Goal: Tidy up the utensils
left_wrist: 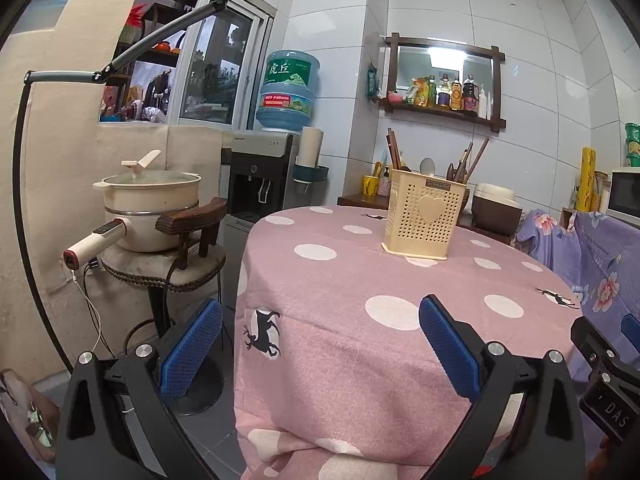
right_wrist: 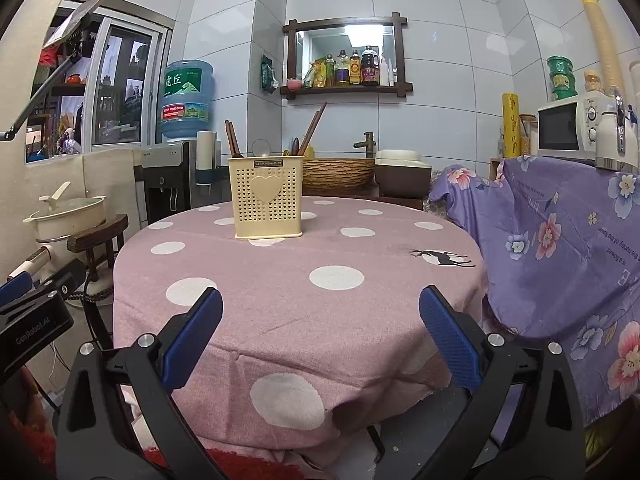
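A cream perforated utensil holder (left_wrist: 424, 216) with a heart on its front stands upright at the far side of the round table with the pink dotted cloth (left_wrist: 340, 300). It also shows in the right wrist view (right_wrist: 267, 200). Brown chopsticks (right_wrist: 314, 128), a metal spoon (right_wrist: 261, 147) and other utensils stick out of its top. My left gripper (left_wrist: 320, 320) is open and empty at the table's near left edge. My right gripper (right_wrist: 320, 308) is open and empty at the near edge, well short of the holder.
A cream pot (left_wrist: 152, 200) sits on a small stool left of the table. A water dispenser (left_wrist: 260, 176) stands behind. A purple floral cloth (right_wrist: 560, 240) covers furniture to the right, with a microwave (right_wrist: 572, 128) on it. A woven basin (right_wrist: 338, 174) and box sit behind the table.
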